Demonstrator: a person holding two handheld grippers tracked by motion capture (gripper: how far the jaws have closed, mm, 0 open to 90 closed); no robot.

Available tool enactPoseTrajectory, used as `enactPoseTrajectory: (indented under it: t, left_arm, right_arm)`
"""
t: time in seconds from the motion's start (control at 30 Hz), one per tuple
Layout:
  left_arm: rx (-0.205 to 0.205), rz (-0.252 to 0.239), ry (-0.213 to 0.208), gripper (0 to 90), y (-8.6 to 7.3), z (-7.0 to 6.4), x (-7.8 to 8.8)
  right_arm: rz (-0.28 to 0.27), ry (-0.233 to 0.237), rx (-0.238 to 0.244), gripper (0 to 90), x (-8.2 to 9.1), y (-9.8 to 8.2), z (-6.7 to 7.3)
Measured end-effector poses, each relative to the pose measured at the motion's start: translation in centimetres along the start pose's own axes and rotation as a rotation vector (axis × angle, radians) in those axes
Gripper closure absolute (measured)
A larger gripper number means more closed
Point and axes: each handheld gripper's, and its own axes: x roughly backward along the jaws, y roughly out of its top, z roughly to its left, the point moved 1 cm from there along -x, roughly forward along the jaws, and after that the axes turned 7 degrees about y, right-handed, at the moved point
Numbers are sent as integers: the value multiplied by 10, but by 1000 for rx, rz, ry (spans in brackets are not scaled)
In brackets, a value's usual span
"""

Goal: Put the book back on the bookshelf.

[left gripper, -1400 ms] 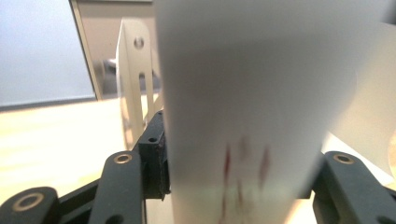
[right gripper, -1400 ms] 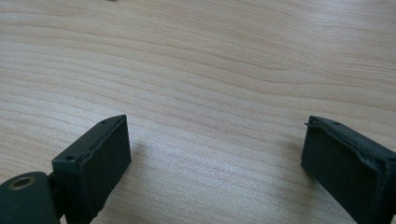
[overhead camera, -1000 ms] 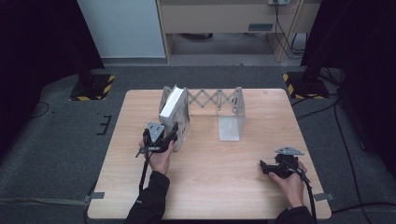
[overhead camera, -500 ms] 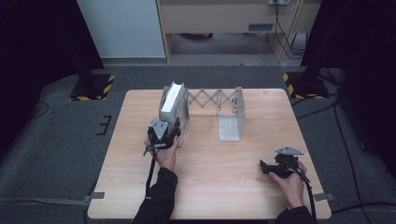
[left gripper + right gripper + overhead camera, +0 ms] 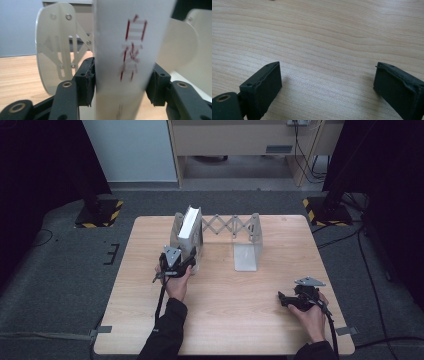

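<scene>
A white book (image 5: 189, 224) with red characters (image 5: 132, 47) stands upright at the left end of a pale folding book rack (image 5: 247, 255) at the table's far side. My left gripper (image 5: 191, 260) reaches to the book's near lower edge. The book sits between its two black jaws (image 5: 121, 86). Those jaws have just been opening a little, and both pads (image 5: 86, 80) still lie against the book's covers. My right gripper (image 5: 283, 299) rests low over the bare wood at the front right, open, with nothing between its jaws (image 5: 327, 85).
The rack's scissor lattice (image 5: 227, 225) spans between its two end plates, and the right plate's foot (image 5: 246, 262) lies flat on the wooden table (image 5: 225, 320). Cables trail from both grippers toward the near edge. Dark floor and stand bases surround the table.
My left hand has edged slightly toward the rack with the book, which now stands straighter against the left end plate. The right hand has not moved.
</scene>
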Motion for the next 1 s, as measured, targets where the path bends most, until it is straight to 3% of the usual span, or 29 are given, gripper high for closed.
enactPoseTrajectory:
  t: [0.13,0.27,0.5,0.7,0.83,1.0]
  left_arm:
    - [24,16,-28,486,-8,5,3]
    - [33,41,-3,494,-4,1,2]
    - [74,33,10,492,-3,-2,-5]
    - [44,57,7,480,1,-10,-7]
    - [52,71,-6,467,4,-12,-14]
    - [35,69,-14,449,3,-17,-17]
  right_arm:
    - [0,0,0,82,0,0,0]
    - [0,0,1,82,0,0,0]
    - [0,1,0,82,0,0,0]
    - [0,2,1,82,0,0,0]
    - [1,2,1,81,0,0,0]
    - [1,3,3,82,0,0,0]
